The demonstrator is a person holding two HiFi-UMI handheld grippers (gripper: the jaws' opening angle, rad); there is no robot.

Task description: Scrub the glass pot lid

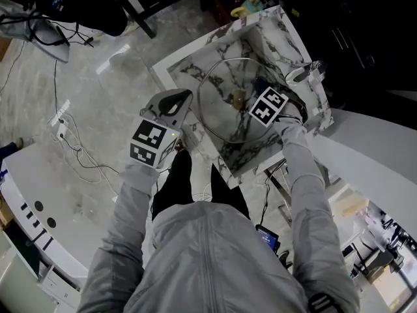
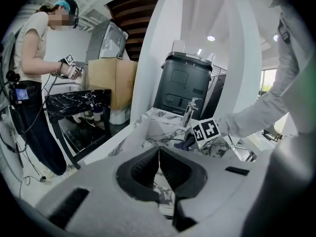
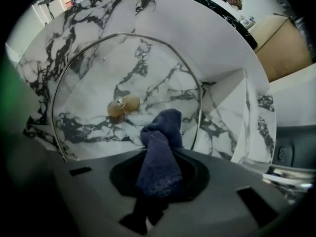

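Right tongs [image 3: 159,154] clamp blue cloth [image 3: 166,125] against glass pot lid [image 3: 98,73]; left tongs [image 2: 159,158] pinch its rim.

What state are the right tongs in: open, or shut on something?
Shut on the blue cloth; the right gripper view shows the right tongs pinching it.

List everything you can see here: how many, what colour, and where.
sink: one, white marble with black veins, in front of the person
glass pot lid: one, clear with a metal rim, in the sink
knob: one, tan, at the lid's middle
faucet: one, chrome, on the sink's rim
cloth: one, dark blue, over the lid
bin: one, dark grey, behind the sink
table: one, black marble, off to the side
cardboard box: one, brown, behind the table
other person: one, at the table
left gripper: jaws together, empty, by the sink's rim
right gripper: jaws shut on the cloth
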